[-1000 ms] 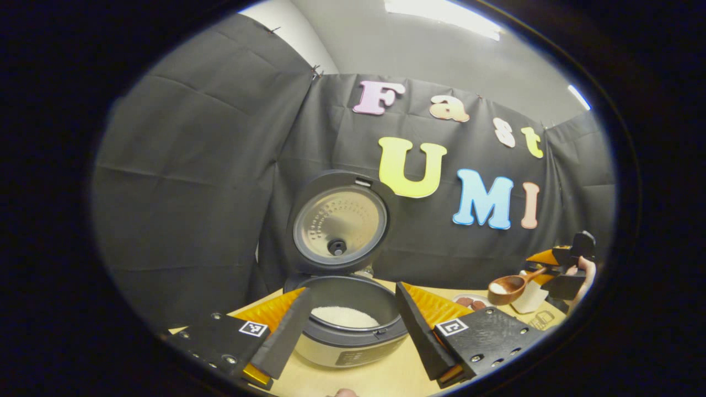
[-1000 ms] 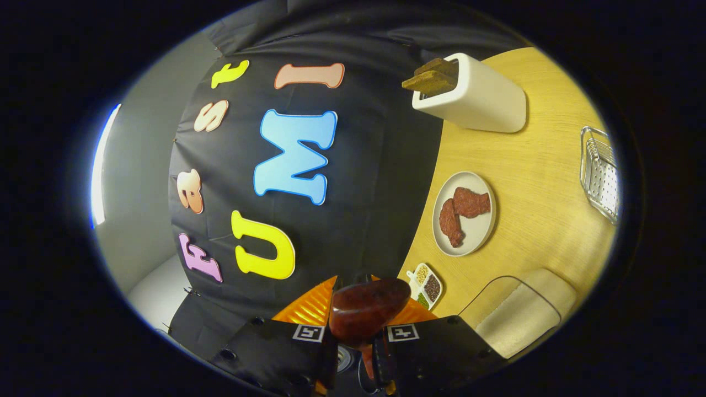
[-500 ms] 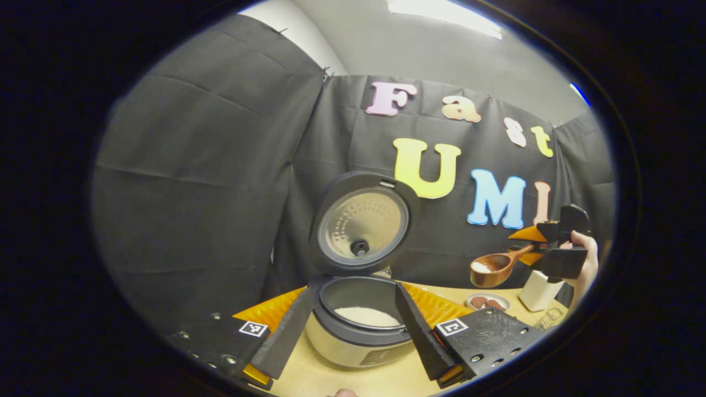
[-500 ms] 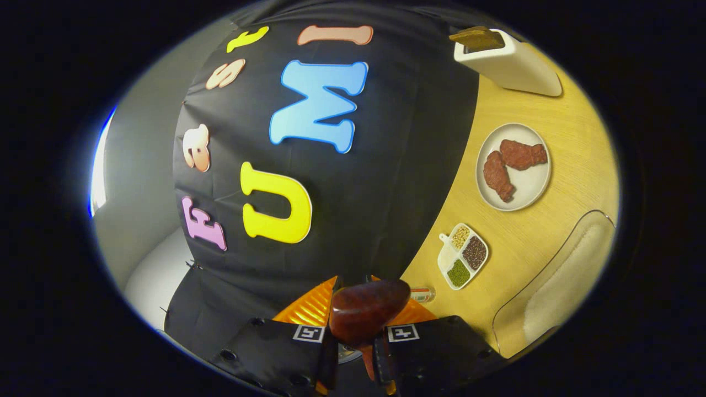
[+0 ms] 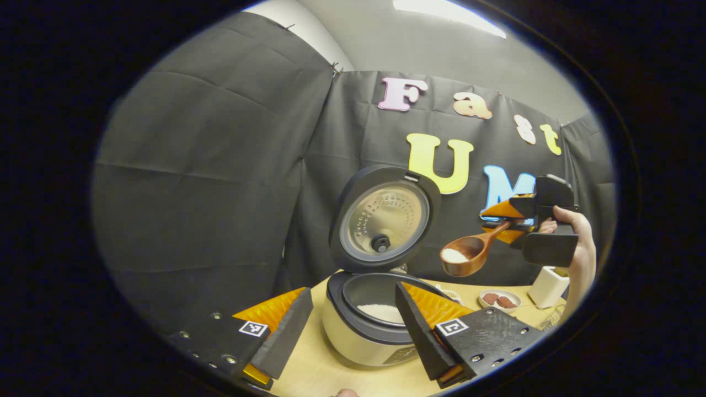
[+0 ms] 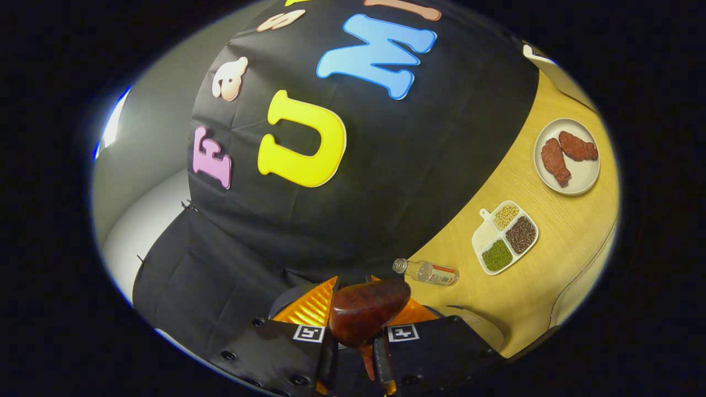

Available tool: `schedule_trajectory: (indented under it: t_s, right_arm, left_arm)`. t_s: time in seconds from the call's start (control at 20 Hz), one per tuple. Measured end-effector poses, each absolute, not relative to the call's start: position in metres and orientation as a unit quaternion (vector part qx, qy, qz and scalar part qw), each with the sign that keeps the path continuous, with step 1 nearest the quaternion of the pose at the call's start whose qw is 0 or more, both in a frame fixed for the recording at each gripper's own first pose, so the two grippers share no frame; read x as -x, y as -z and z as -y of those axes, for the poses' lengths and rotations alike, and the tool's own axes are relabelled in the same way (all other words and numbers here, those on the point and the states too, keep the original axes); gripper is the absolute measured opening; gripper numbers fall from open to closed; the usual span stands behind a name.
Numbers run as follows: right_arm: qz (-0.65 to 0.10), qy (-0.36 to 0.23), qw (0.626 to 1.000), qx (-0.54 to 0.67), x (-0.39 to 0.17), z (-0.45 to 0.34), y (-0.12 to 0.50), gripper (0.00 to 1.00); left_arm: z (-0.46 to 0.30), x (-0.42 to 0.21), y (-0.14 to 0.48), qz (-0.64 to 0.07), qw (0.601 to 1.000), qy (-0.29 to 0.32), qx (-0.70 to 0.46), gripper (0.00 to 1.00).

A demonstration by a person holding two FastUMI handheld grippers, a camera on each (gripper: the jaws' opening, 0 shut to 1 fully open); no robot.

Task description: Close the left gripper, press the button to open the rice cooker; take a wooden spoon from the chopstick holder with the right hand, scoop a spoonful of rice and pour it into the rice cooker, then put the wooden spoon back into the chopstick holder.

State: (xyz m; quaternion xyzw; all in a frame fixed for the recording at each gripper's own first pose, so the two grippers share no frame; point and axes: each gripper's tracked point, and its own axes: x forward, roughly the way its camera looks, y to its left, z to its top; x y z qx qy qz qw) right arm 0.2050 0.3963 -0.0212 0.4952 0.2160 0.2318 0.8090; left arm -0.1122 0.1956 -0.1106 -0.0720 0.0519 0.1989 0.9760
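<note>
Gripped by its thin handle in the clenched right tongs point(image 5: 510, 223), the rigid, light wooden spoon point(image 5: 466, 256) hangs level with loose rice, beside the open rice cooker point(image 5: 369, 325), whose pot the released left tongs point(image 5: 353, 325) frame.

Brown wooden spoon point(image 5: 466, 255), white rice; cream rice cooker point(image 5: 364, 336), black rim; tan table point(image 6: 551, 275).

L gripper point(image 5: 353, 331) low, fingers spread wide apart, nothing between them. R gripper point(image 5: 510, 220) held up high by a hand point(image 5: 579, 248), fingers clamped on wooden spoon point(image 5: 469, 255) handle, bowl level
</note>
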Motion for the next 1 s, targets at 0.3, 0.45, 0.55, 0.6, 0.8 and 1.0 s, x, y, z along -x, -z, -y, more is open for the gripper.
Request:
schedule_trajectory:
  t_s: [0.3,0.45,0.55,0.6,0.8,1.0]
  right_arm:
    - [-0.197,-0.254,0.872,-0.369,-0.207,-0.436,0.037,0.22]
    - [-0.195,-0.265,0.894,-0.303,-0.206,-0.451,0.045,0.27]
    - [-0.184,-0.273,0.909,-0.255,-0.205,-0.460,0.048,0.27]
    - [-0.176,-0.277,0.914,-0.237,-0.204,-0.463,0.047,0.27]
    - [-0.141,-0.295,0.926,-0.187,-0.199,-0.473,0.044,0.27]
    - [-0.122,-0.319,0.927,-0.156,-0.193,-0.482,0.045,0.27]
  left_arm:
    - [-0.205,0.118,0.108,-0.049,0.974,-0.213,0.059,0.94]
    - [-0.211,0.121,0.114,-0.052,0.972,-0.222,0.060,0.94]
    - [-0.215,0.122,0.120,-0.057,0.971,-0.224,0.067,0.96]
    - [-0.219,0.121,0.123,-0.062,0.969,-0.228,0.071,0.94]
    - [-0.223,0.123,0.131,-0.069,0.968,-0.230,0.078,0.94]
    - [-0.222,0.123,0.128,-0.065,0.968,-0.229,0.072,0.93]
